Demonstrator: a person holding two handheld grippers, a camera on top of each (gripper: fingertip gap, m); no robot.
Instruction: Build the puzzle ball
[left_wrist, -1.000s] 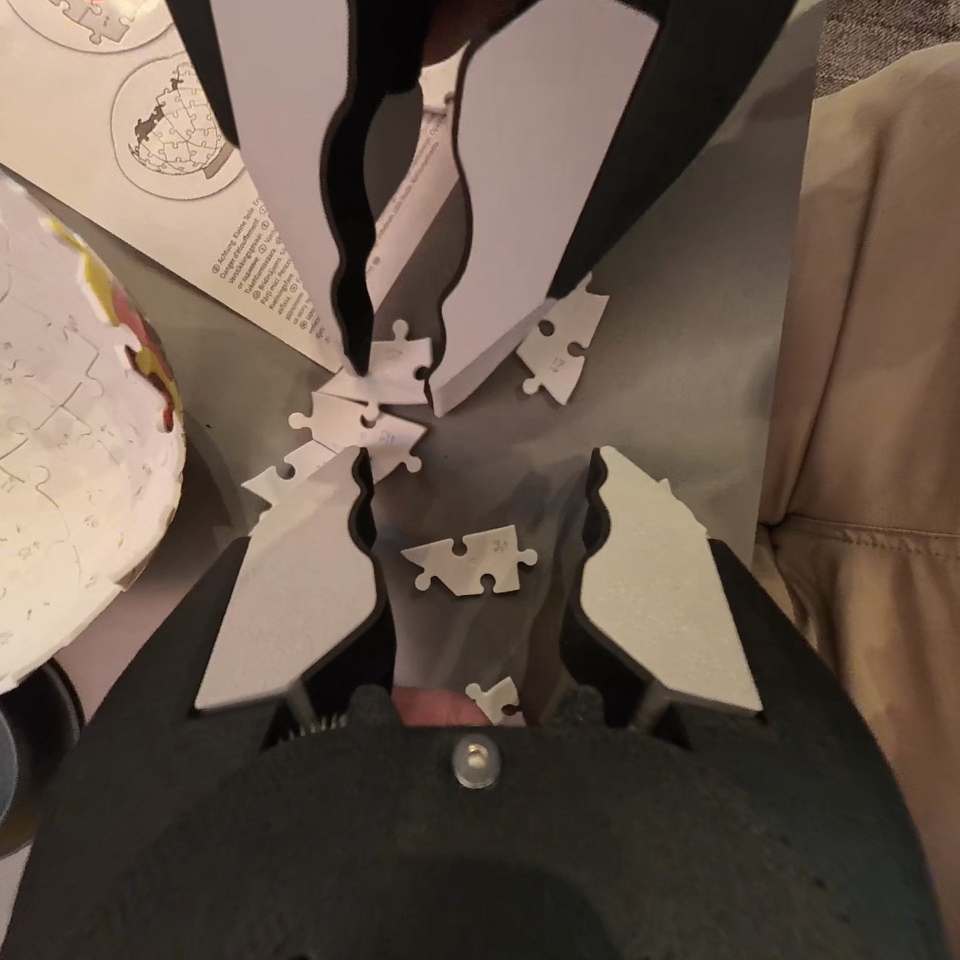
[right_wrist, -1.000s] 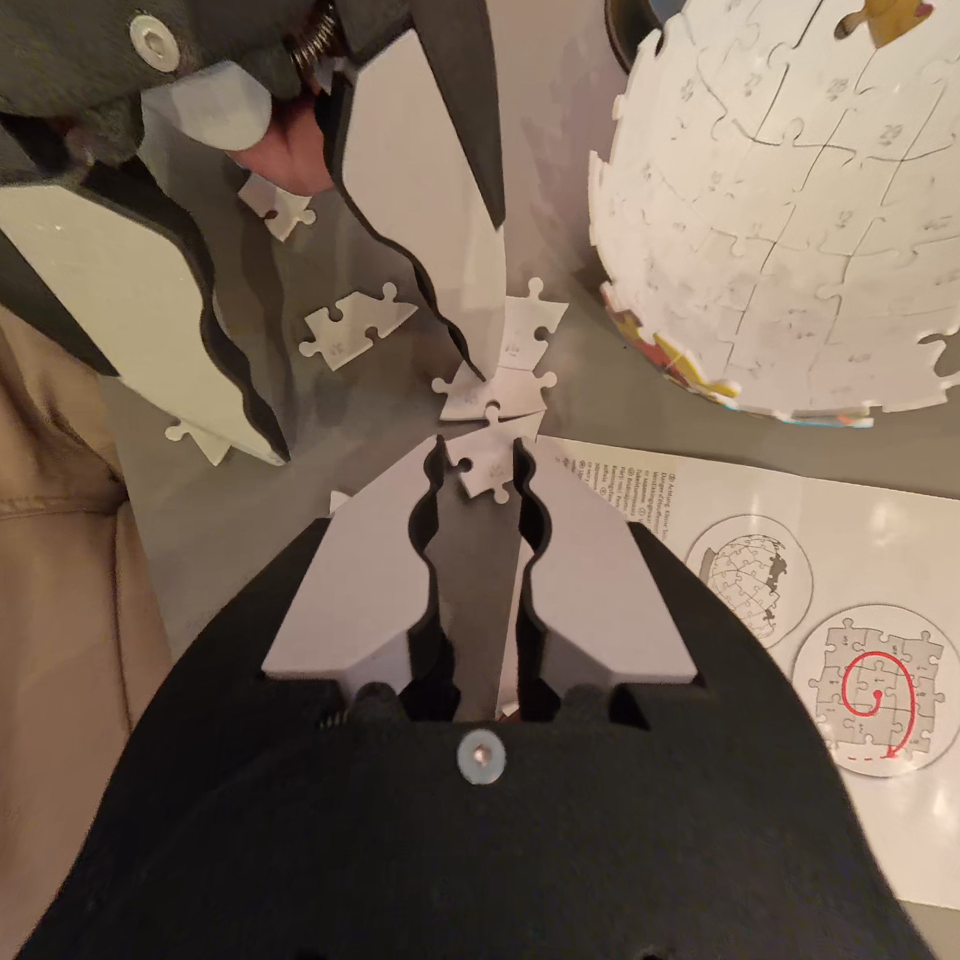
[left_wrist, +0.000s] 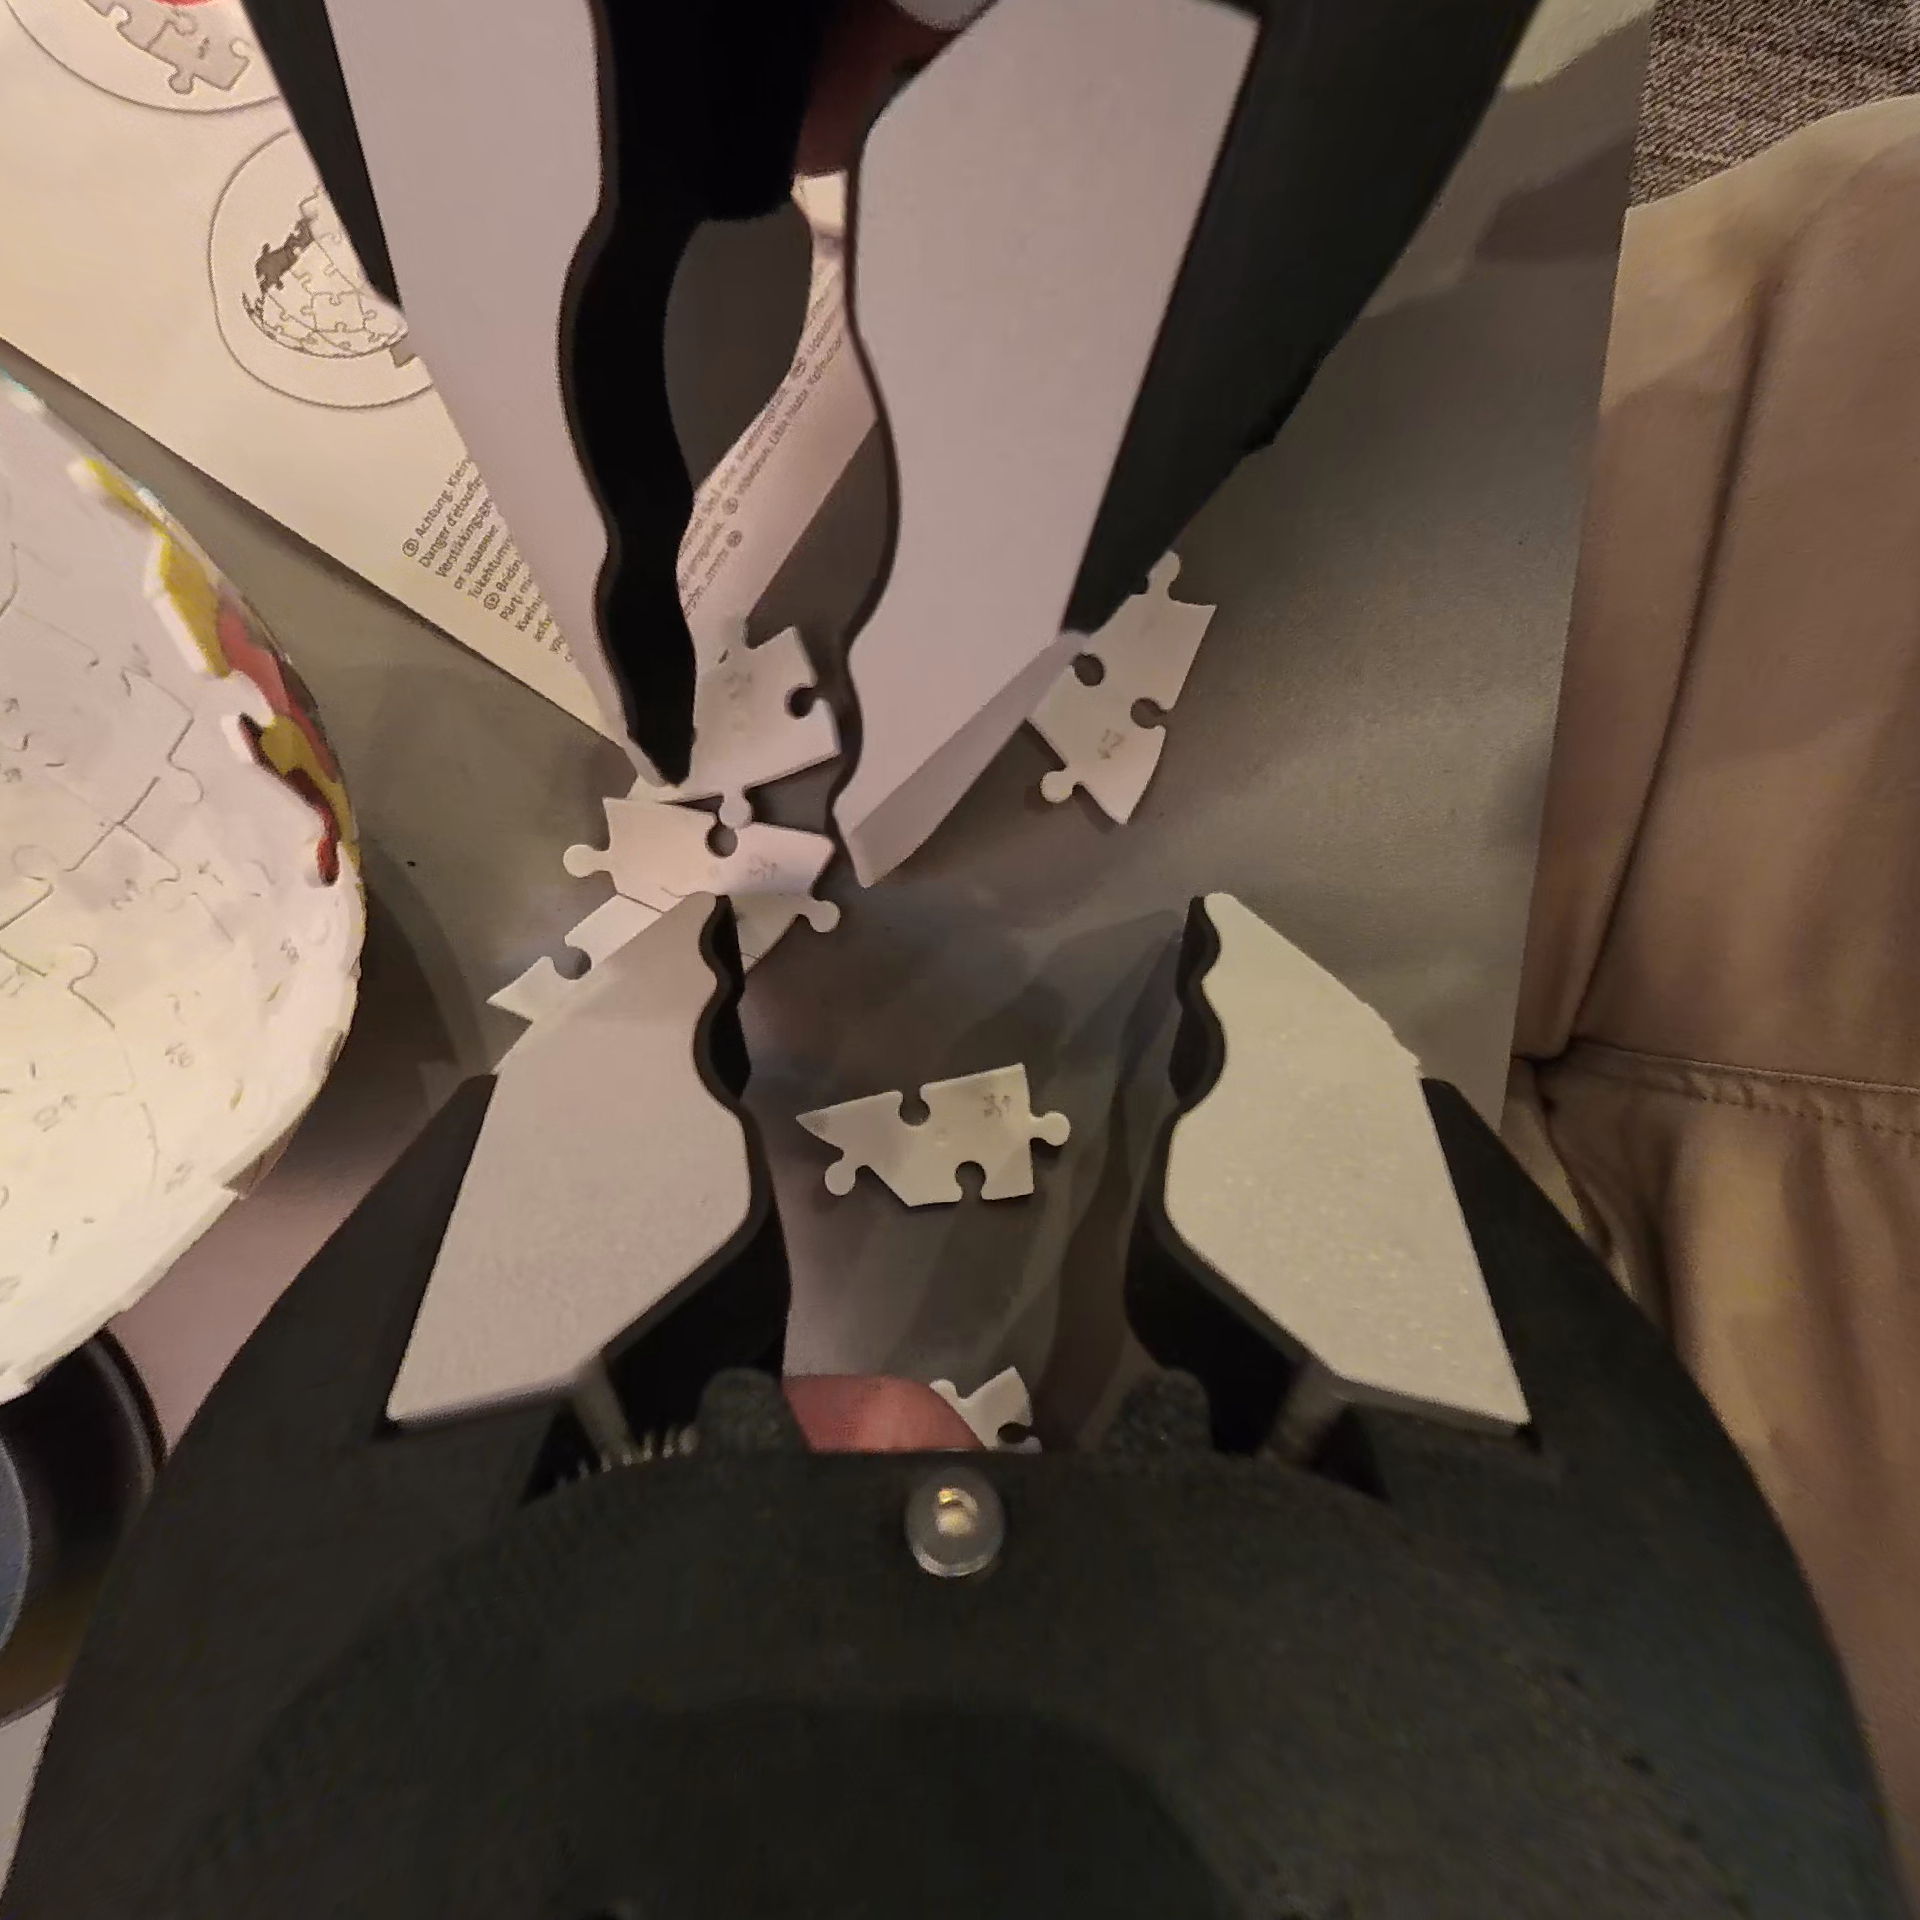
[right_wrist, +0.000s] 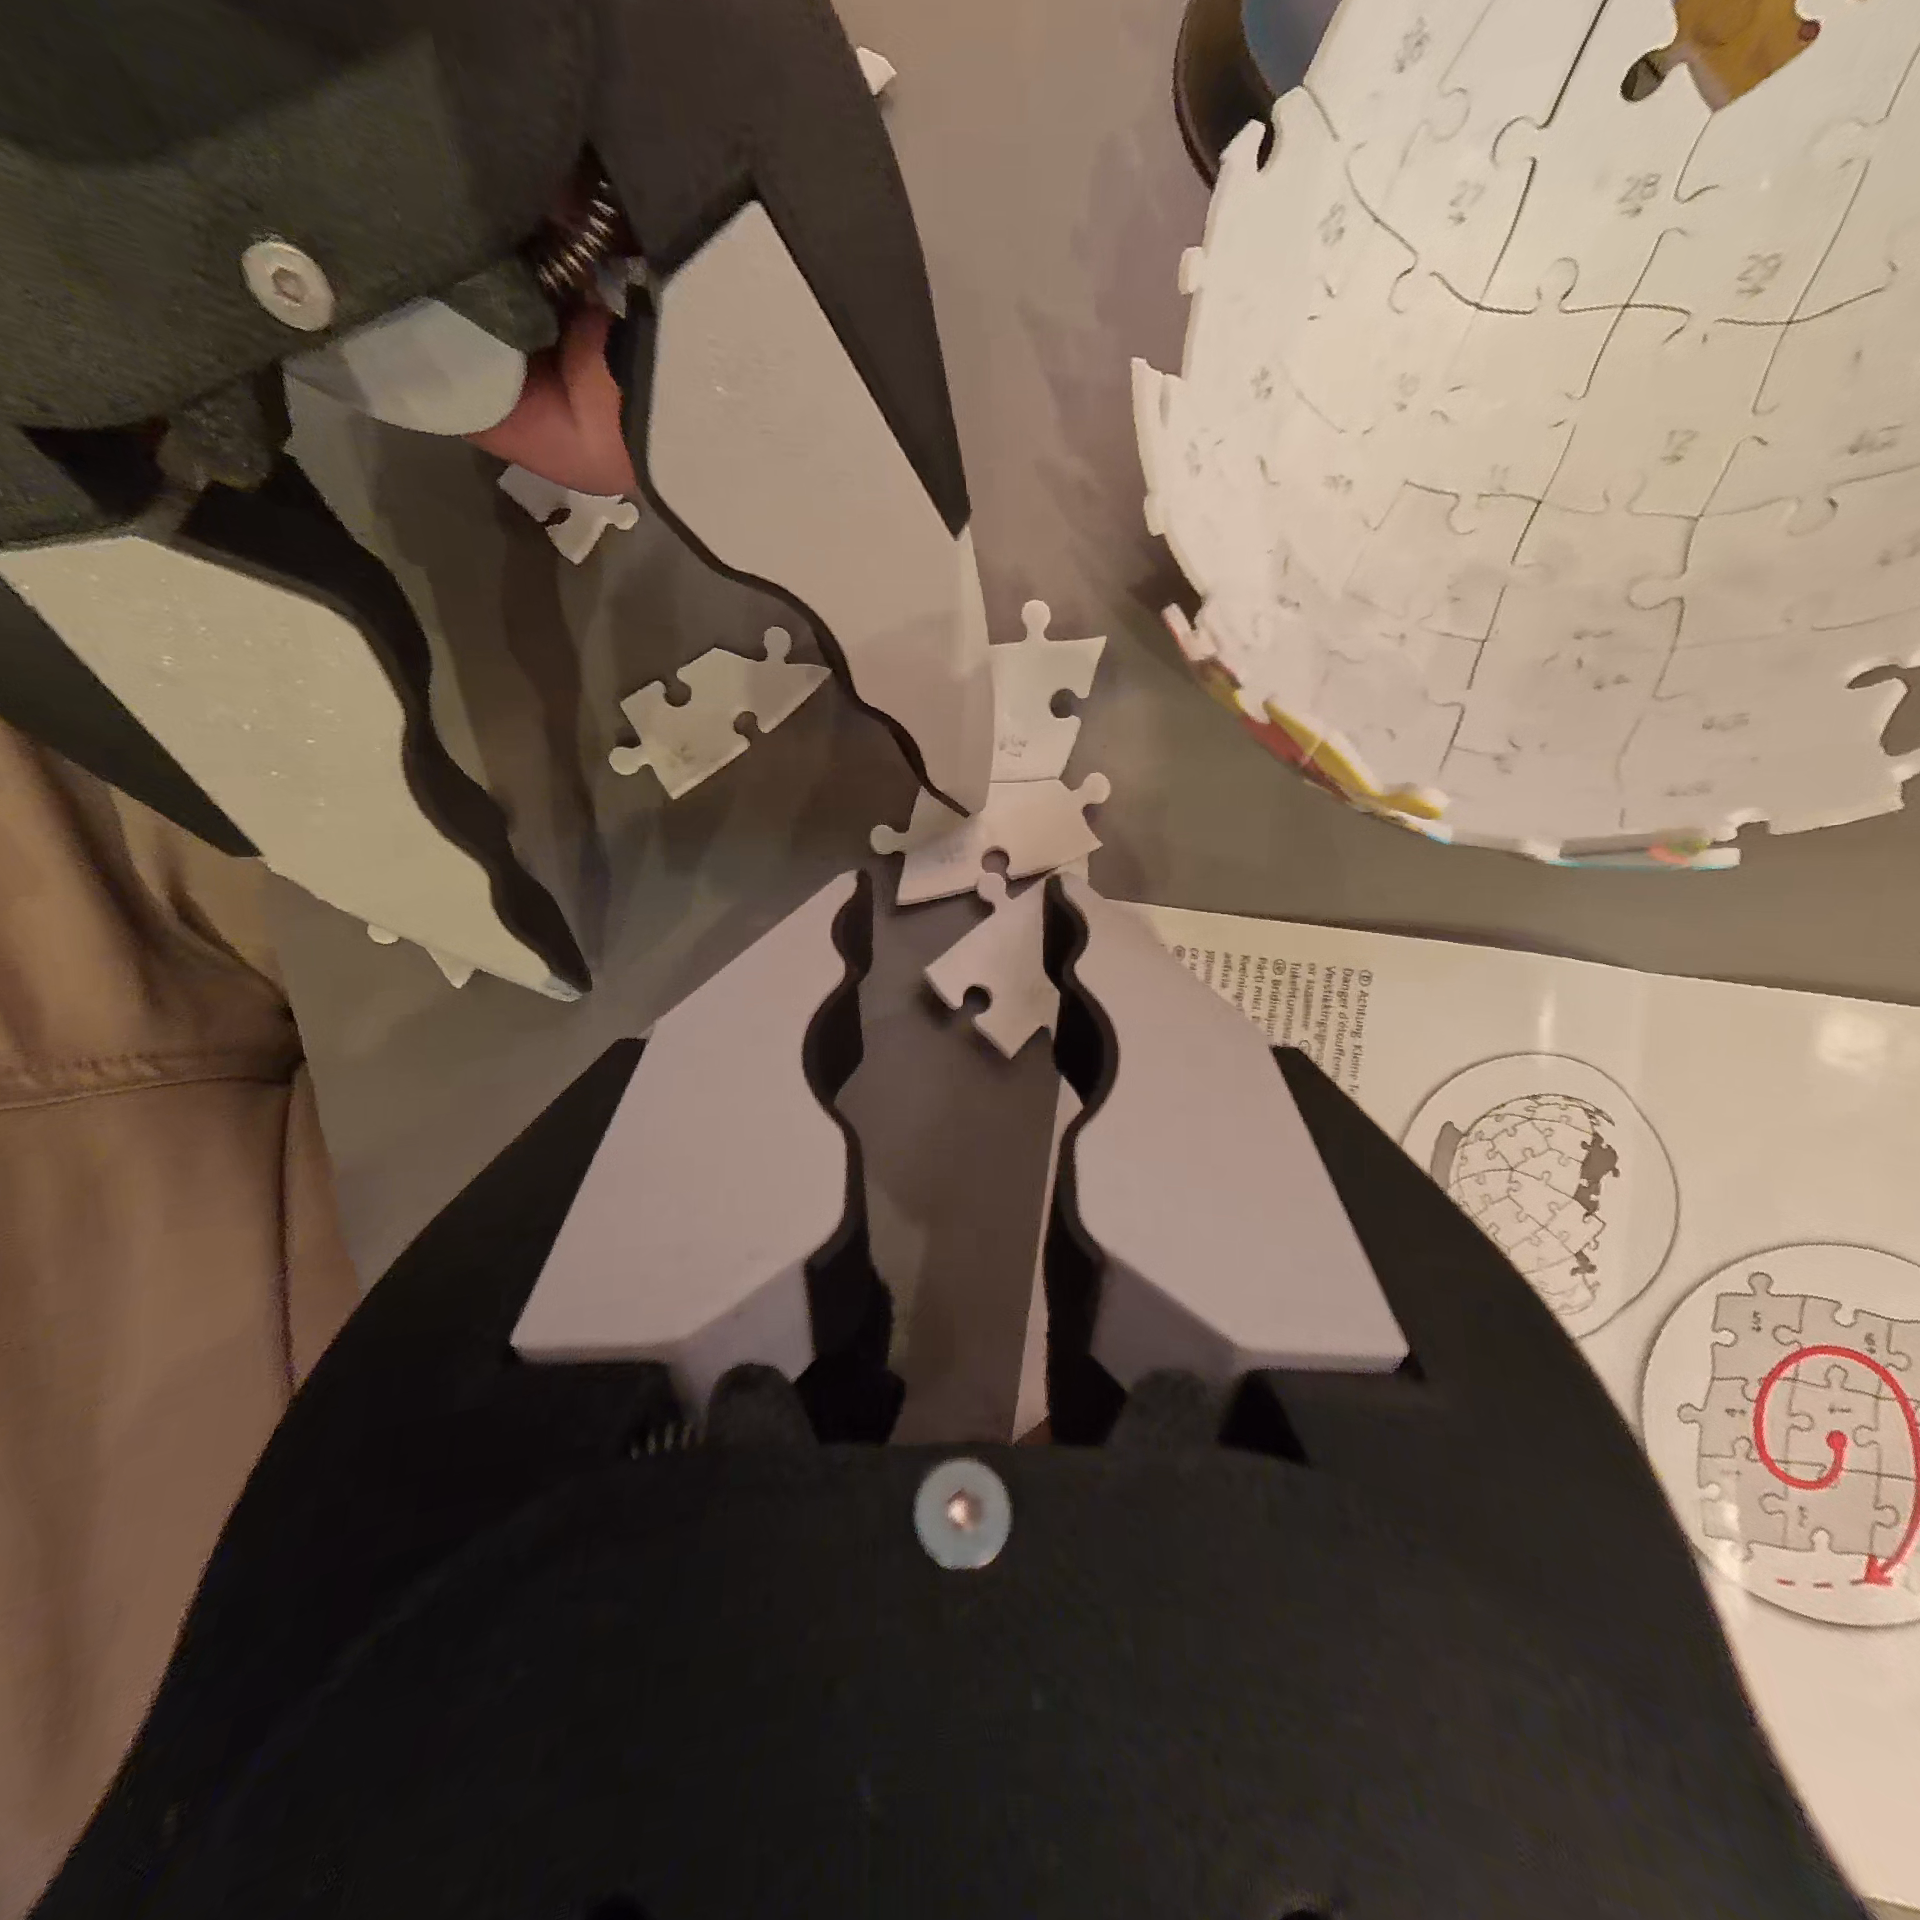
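Note:
The half-built white puzzle ball (right_wrist: 1558, 468) lies on the grey table; it also shows at the left of the left wrist view (left_wrist: 156, 935). Two joined white pieces (right_wrist: 1029, 821) lie beside it. My left gripper (left_wrist: 956, 925) is open wide, with one fingertip (right_wrist: 935, 769) resting on the joined pieces. A loose piece (left_wrist: 935, 1138) lies on the table between its fingers, untouched. My right gripper (right_wrist: 956, 894) is partly open and straddles another piece (right_wrist: 992, 987) whose tab meets the joined pieces.
A white instruction sheet (right_wrist: 1558, 1143) lies under and beside my right gripper. More loose pieces (left_wrist: 1122, 707) (right_wrist: 717, 707) lie on the table. Beige fabric (left_wrist: 1766, 935) borders the table edge. A dark round stand (right_wrist: 1216, 104) sits behind the ball.
Almost nothing. The piece between my right fingers sits slightly deeper between them. Both grippers keep about the same place and opening.

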